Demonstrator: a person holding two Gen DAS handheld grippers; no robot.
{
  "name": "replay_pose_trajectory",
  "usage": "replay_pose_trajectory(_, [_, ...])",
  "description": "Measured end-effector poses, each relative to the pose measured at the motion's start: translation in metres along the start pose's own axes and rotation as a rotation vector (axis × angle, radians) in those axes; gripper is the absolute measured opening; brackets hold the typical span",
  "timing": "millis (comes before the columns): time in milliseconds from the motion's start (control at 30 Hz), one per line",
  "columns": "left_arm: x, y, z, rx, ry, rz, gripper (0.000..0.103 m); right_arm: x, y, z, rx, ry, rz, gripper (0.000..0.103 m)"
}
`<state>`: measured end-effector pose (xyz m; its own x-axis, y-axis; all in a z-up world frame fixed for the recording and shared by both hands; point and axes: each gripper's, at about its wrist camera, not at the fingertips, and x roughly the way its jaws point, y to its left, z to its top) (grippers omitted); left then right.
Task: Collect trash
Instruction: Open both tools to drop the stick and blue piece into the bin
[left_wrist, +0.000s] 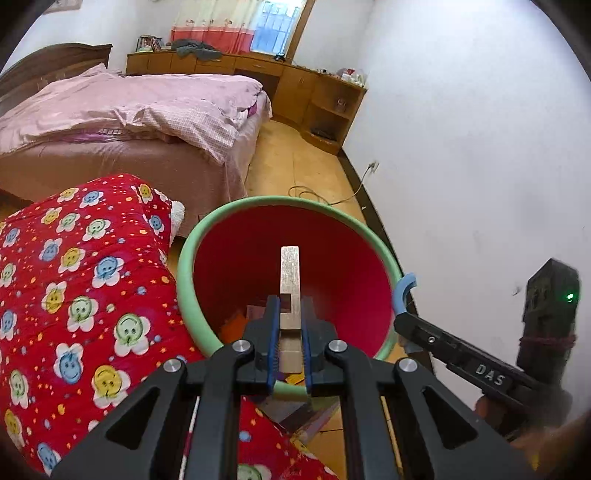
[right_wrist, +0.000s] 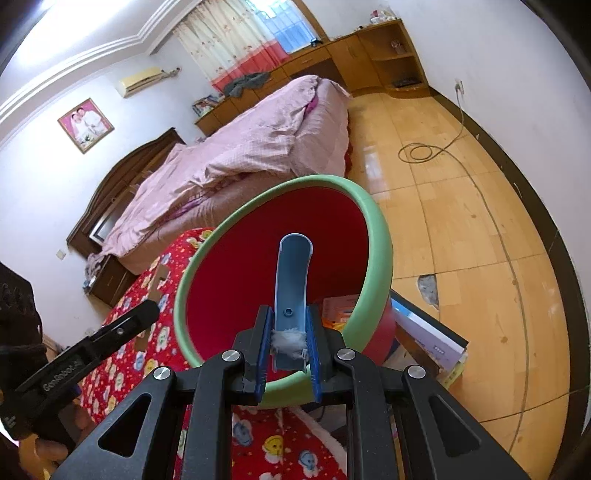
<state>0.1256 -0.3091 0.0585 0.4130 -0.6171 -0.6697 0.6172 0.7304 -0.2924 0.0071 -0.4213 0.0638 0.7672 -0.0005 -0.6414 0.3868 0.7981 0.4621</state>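
In my left gripper (left_wrist: 290, 334) the jaws are clamped on a flat beige strip with a small notch (left_wrist: 289, 280), which points forward over the open mouth of the round red bin with a pale green rim (left_wrist: 236, 206). In my right gripper (right_wrist: 288, 341) the jaws are clamped on a curved blue plastic piece (right_wrist: 292, 273) together with a small white tuft of cotton (right_wrist: 288, 341) at its base; this piece also reaches over the mouth of the bin (right_wrist: 380, 243). In the left wrist view I see the right gripper (left_wrist: 402, 291) at the right side of the rim, with the blue tip just beside the green edge.

At the bottom of the bin lie some orange and paper scraps (left_wrist: 236, 321). The bin stands just beside a red quilt printed with smiling flowers (left_wrist: 74, 288), and it seems to rest on some flat boxes and books (right_wrist: 424, 332), but I cannot tell exactly how.

Farther away there is a bed with a pink cover (left_wrist: 129, 107), then the wooden floor (right_wrist: 461, 221) with a coiled cable (right_wrist: 421, 151), and at the far wall a long wooden cabinet (left_wrist: 295, 85) under a curtained window (left_wrist: 236, 26)
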Motion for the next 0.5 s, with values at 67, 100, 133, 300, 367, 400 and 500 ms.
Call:
replay_pose_trajectory(67, [0.007,0.000,0.000,0.013,0.007,0.004,0.009,0.005,0.000,0.003,-0.007,0.005,0.000,0.018])
replay_pose_trajectory(100, [0.010,0.001,0.001,0.018,0.014,0.003,0.009,0.007,0.000,0.004,-0.010,0.006,0.002,0.018])
replay_pose_trajectory(133, [0.013,0.002,0.001,0.017,0.019,0.006,0.009,0.009,0.000,0.004,-0.012,0.006,0.005,0.018])
replay_pose_trajectory(300, [0.015,0.012,0.001,-0.024,0.022,0.021,0.024,0.023,0.004,0.004,-0.017,0.030,0.030,0.021])
replay_pose_trajectory(367, [0.010,0.017,0.000,-0.041,0.003,0.038,0.031,0.028,0.007,0.004,-0.040,0.040,0.023,0.021])
replay_pose_trajectory(400, [0.008,0.019,-0.001,-0.043,-0.004,0.046,0.035,0.029,0.008,0.004,-0.048,0.041,0.018,0.022])
replay_pose_trajectory(500, [0.000,0.024,-0.005,-0.054,-0.010,0.087,0.039,0.033,0.008,0.005,-0.058,0.042,0.010,0.029])
